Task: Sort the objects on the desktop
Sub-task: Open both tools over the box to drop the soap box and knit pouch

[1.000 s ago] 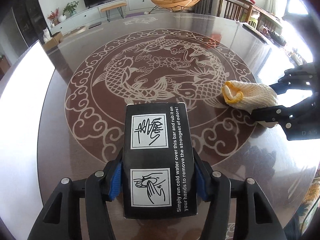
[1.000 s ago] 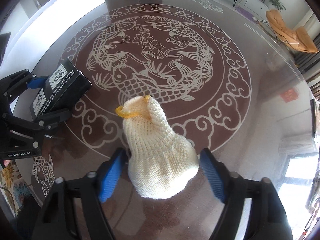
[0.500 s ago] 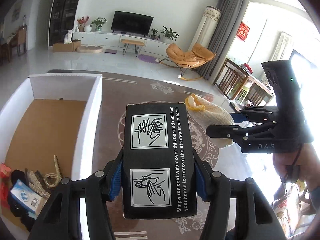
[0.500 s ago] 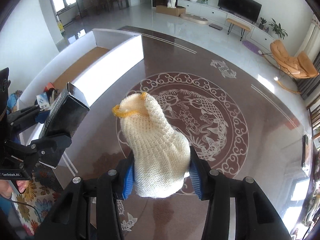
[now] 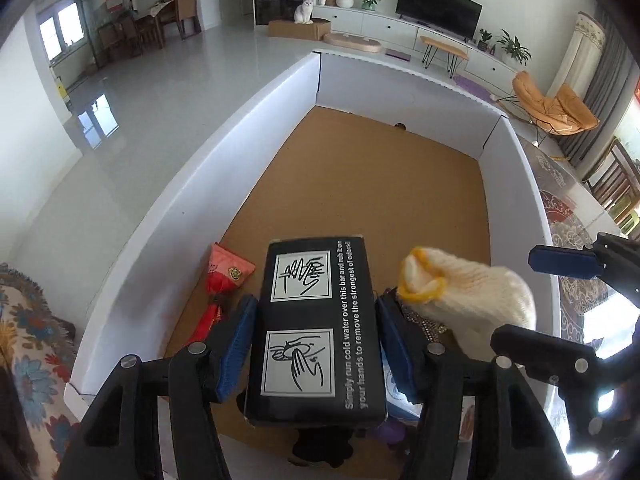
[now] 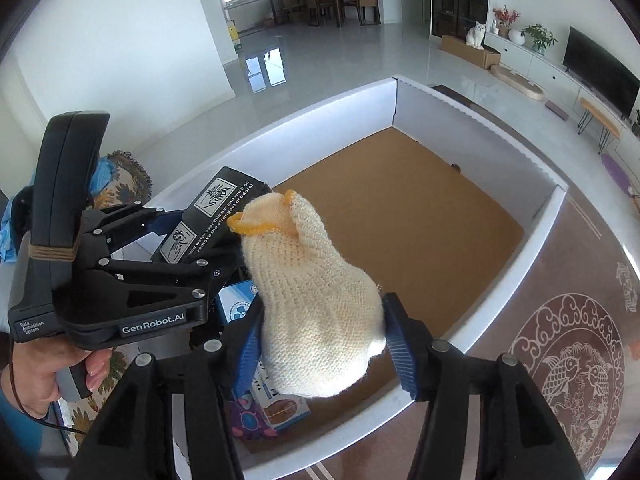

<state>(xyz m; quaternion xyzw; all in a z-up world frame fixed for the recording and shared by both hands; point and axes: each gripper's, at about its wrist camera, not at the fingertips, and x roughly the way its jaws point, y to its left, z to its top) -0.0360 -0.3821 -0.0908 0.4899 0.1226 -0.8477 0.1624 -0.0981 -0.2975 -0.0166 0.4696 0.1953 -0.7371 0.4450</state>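
Looking along the left gripper [image 5: 316, 340], its 2 blue-padded fingers [image 5: 236, 348] are clamped on the long sides of a black box [image 5: 318, 328], which carries 2 white hand-washing diagrams and a line of white text. The box is held in the air above the near end of a white carton [image 5: 200, 184] with a brown cardboard floor. Down on that floor, left of the box, lies a red pouch [image 5: 222, 280]; other small items under the gripper are mostly hidden. To the right, a cream knit glove [image 5: 468, 300] with a yellow cuff hangs just beside the box, also over the carton, with the right gripper [image 5: 548, 300] behind it at the frame edge. Past the carton's right wall shows the table [image 5: 576, 236] with its pale scroll pattern. A white cat [image 5: 306, 10] sits far back in the room.

Turning to the right wrist view, the right gripper [image 6: 320, 328] is closed on the glove [image 6: 316, 292], its fingers [image 6: 400, 344] pressing the wide lower part while the cuff points up and away. The glove is above the carton [image 6: 532, 232], near its front wall. The left gripper [image 6: 168, 256] comes in from the left with the box [image 6: 216, 216] pinched between its jaws, the box's corner just behind the glove's cuff; whether they touch cannot be told. A hand [image 6: 52, 376] grips its handle. Below the glove lie a blue-and-white packet [image 6: 236, 304] and some colourful packs [image 6: 276, 412] on the carton floor. The table [image 6: 560, 360] fills the right side.
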